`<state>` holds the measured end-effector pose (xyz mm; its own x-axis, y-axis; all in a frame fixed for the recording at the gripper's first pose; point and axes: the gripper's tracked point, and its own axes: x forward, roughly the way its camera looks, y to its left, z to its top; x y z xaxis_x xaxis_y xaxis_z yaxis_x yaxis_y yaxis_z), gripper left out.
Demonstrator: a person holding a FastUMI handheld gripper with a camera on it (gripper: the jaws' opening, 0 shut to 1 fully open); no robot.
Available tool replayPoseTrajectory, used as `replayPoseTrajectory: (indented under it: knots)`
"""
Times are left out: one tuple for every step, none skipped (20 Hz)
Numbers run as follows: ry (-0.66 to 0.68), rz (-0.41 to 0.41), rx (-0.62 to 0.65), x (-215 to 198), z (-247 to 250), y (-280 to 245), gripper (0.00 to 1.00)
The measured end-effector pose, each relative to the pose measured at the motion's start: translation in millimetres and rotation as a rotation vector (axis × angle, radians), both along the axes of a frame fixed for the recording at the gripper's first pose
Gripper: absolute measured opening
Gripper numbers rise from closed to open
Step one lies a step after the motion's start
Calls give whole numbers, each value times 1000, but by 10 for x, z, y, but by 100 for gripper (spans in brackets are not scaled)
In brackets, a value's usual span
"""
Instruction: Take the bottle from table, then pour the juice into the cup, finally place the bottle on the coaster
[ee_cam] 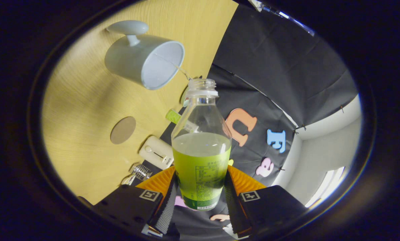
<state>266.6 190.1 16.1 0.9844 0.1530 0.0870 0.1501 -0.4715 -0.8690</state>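
Gripper (200, 192): clamped on the bottle (201, 147) (both fingers press its label)
Cup (144, 60): beyond the bottle's open mouth

You've got one claw (200, 187) with two fingers (168, 201), both pressed on one bottle (201, 147), cap off. One desk (86, 100). On it: one pale cup (143, 60), one round brown coaster (123, 130), one cream boxy device (157, 152), one small clear ribbed item (140, 172) I can't identify. One green object (173, 116) at the desk's edge, mostly hidden.
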Motion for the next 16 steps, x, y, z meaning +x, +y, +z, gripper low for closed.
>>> replayPoseTrajectory:
  knots:
    - [-1,0,1,-14,5,-8,73]
    - [-3,3,3,-12,8,-13,73]
    - [-6,2,10,-17,17,-13,73]
    - [-1,0,18,3,5,-22,73]
    - [4,-3,24,20,-10,-38,73]
    - [8,-6,27,26,-22,-58,73]
    - [13,-12,26,34,-41,-80,73]
    - [13,-16,20,30,-45,-79,73]
    - [15,-17,21,29,-50,-88,73]
    - [18,-16,27,29,-35,-96,73]
    - [23,-15,35,19,-31,-104,73]
    - [23,-11,39,8,-26,-99,73]
    - [22,-5,45,0,-14,-83,73]
    - [24,-3,53,-10,-12,-76,73]
    - [29,-2,67,-12,-14,-79,73]
    - [45,-6,92,-3,-41,-91,73]
